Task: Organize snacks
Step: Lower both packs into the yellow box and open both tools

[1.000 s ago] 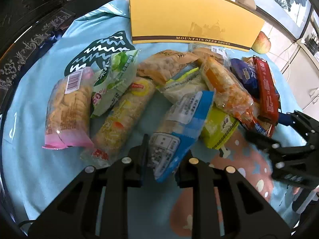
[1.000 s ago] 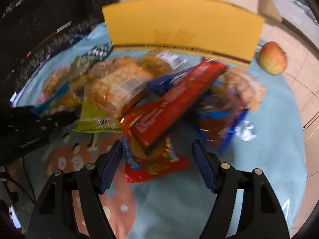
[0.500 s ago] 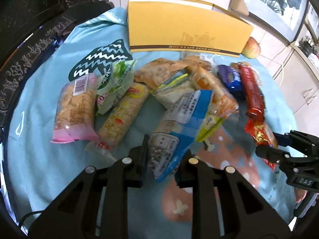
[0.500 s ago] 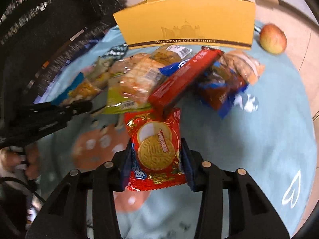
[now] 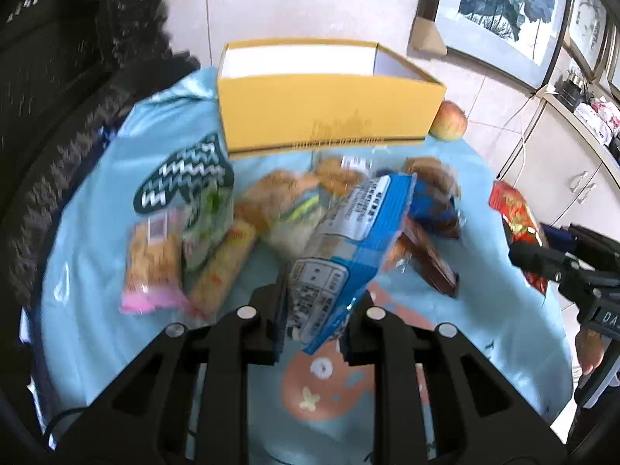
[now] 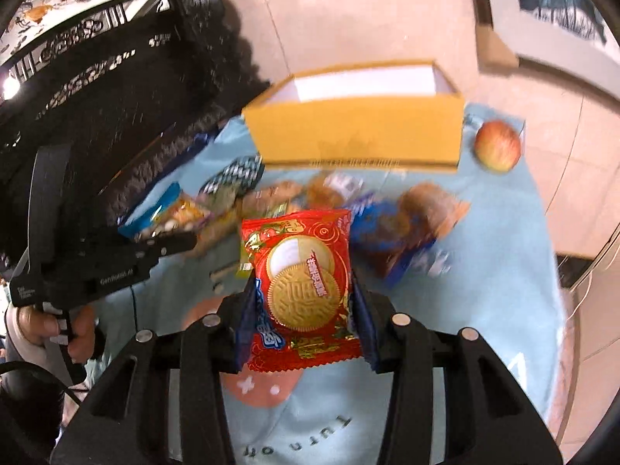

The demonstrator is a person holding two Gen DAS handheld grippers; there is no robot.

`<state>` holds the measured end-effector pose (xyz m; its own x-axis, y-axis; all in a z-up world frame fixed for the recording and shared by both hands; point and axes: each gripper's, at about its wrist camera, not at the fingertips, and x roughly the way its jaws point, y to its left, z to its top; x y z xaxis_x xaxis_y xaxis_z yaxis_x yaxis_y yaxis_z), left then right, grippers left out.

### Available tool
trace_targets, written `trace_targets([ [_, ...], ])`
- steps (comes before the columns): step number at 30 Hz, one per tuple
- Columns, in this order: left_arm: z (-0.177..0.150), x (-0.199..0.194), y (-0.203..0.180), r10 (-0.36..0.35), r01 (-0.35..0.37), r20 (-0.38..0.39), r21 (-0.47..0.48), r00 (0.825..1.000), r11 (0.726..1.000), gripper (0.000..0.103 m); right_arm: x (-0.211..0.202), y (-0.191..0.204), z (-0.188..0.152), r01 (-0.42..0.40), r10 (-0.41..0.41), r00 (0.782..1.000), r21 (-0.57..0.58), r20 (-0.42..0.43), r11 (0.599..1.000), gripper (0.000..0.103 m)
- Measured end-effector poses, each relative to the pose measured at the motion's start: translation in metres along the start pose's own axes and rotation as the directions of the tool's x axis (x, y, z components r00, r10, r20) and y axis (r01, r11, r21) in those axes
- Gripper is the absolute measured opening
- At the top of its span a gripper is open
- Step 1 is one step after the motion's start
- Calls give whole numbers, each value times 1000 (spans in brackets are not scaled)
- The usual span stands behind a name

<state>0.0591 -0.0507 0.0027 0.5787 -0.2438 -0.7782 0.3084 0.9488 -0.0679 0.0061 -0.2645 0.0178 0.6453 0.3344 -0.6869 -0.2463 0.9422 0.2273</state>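
Right wrist, red cookie packet (image 6: 302, 290), gold wafer picture, gripped.

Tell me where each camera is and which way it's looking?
Left wrist: rides the left gripper, looking forward over the blue snack pack it grips toward the yellow box; the right gripper shows at the right edge.
Right wrist: rides the right gripper, looking over its red cookie pack at the box; the left gripper and hand show at left.
Both see box, apple, snack pile.

A blue-and-clear snack pack (image 5: 348, 248) and a red biscuit packet (image 6: 302, 290) are held aloft before the open yellow box (image 5: 329, 116), other snacks (image 5: 217, 240) heaped below.
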Motion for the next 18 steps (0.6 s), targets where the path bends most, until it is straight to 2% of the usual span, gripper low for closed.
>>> trace_targets([
  [3,22,-3,-4,-3,3,17,5,1000,1000,21,-7,-10,26,33,-33,998,-2,55,999,45],
  [8,75,0,-12,3,-3,38,8,999,1000,21,-6,-30,71,79,-81,989,17,124,997,45],
  [12,114,10,-12,9,-9,59,4,998,1000,21,8,-47,101,81,-89,981,52,173,995,45],
  [18,145,42,-4,36,-35,52,-7,998,999,21,45,-67,125,90,-112,976,124,185,988,45],
])
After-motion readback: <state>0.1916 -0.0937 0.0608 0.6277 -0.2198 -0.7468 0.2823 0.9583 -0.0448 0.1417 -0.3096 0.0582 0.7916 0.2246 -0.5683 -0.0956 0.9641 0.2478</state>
